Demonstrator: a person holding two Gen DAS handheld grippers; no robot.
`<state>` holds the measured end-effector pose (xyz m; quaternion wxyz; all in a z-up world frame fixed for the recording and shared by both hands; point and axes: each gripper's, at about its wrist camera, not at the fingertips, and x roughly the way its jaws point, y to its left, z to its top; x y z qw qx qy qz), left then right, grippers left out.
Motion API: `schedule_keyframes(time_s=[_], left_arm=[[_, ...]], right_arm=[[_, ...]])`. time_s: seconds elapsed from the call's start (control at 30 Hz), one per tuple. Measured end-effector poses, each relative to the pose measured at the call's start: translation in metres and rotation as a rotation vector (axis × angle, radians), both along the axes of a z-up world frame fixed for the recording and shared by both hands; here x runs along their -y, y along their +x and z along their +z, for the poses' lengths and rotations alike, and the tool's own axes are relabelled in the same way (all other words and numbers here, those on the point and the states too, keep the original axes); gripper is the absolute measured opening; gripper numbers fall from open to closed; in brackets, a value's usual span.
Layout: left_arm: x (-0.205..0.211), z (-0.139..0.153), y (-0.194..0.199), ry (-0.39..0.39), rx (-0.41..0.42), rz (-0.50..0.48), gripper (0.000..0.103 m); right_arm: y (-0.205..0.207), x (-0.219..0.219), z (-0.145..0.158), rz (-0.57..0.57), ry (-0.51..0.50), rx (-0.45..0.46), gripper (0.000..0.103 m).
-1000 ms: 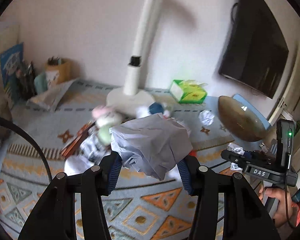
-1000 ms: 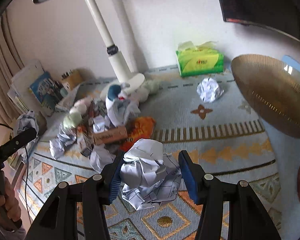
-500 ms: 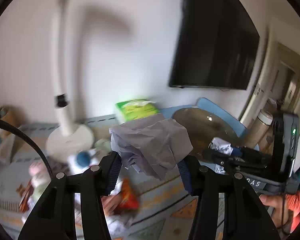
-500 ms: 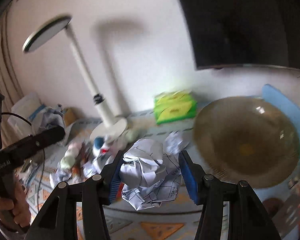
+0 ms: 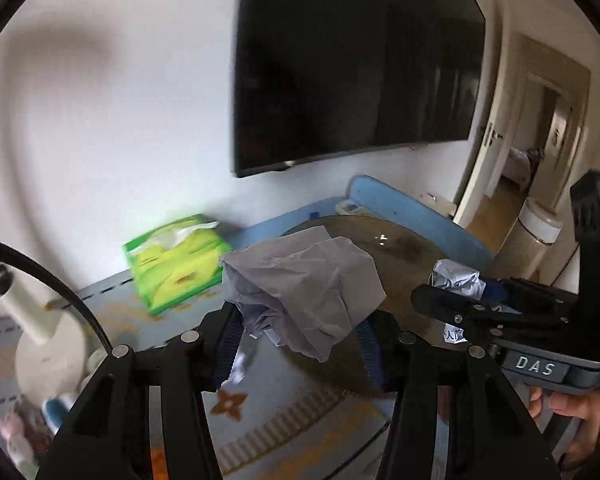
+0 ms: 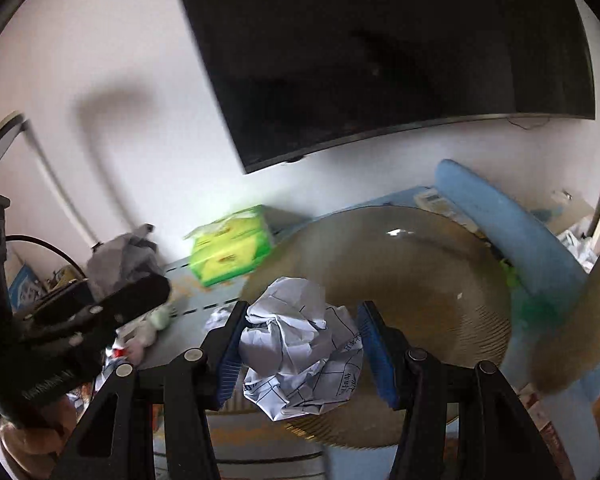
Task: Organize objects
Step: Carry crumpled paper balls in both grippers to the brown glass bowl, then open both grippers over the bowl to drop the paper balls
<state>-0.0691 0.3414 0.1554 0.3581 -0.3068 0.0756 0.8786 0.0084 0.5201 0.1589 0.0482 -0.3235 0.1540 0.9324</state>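
Note:
My left gripper (image 5: 300, 344) is shut on a crumpled grey paper ball (image 5: 304, 284), held above the patterned mat. My right gripper (image 6: 304, 350) is shut on a crumpled white printed paper ball (image 6: 300, 340). A big brownish glass bowl (image 6: 428, 280) sits just ahead of both balls, at the right end of the table. In the left wrist view the same bowl (image 5: 400, 248) lies behind the grey ball, and the right gripper (image 5: 460, 300) with its white paper (image 5: 456, 280) hovers over it. The right wrist view has the left gripper (image 6: 140, 292) and its grey ball (image 6: 120, 256) at the left.
A green tissue box (image 5: 176, 260) stands by the wall. A white lamp base (image 5: 48, 344) and a heap of small items (image 6: 148, 328) lie to the left. A dark screen (image 5: 348, 60) hangs above. A blue chair back (image 6: 512, 228) rises behind the bowl; a doorway (image 5: 536, 148) opens at far right.
Both grippers have swung to the right and risen a little, carrying their paper balls from above the cluttered mat to the bowl. Lamp and clutter have slid to the left of both views.

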Motion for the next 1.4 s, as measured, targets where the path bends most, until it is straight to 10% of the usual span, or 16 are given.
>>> schedule_keyframes(time_s=[0.5,0.6,0.63,0.7,1.4], left_arm=[[-0.056,-0.033,-0.025,-0.021,0.061,-0.060,0.050],[-0.058,-0.038,-0.033,-0.039,0.094,-0.048,0.052],[-0.058,-0.041,-0.037,-0.057,0.120,-0.047,0.058],[-0.055,-0.044,-0.045,-0.047,0.180,-0.078,0.103],[0.045,0.027,-0.005,-0.031,0.058,0.014,0.103]], right_arm=[[-0.029,-0.037,-0.021,-0.056,0.012,0.078,0.053],[-0.031,-0.045,-0.024,-0.068,-0.038,0.080,0.069],[-0.031,-0.049,-0.024,-0.085,-0.047,0.087,0.087],[-0.026,-0.052,-0.020,-0.085,-0.034,0.029,0.103],[0.011,0.022,0.046,-0.020,0.034,-0.115,0.103]])
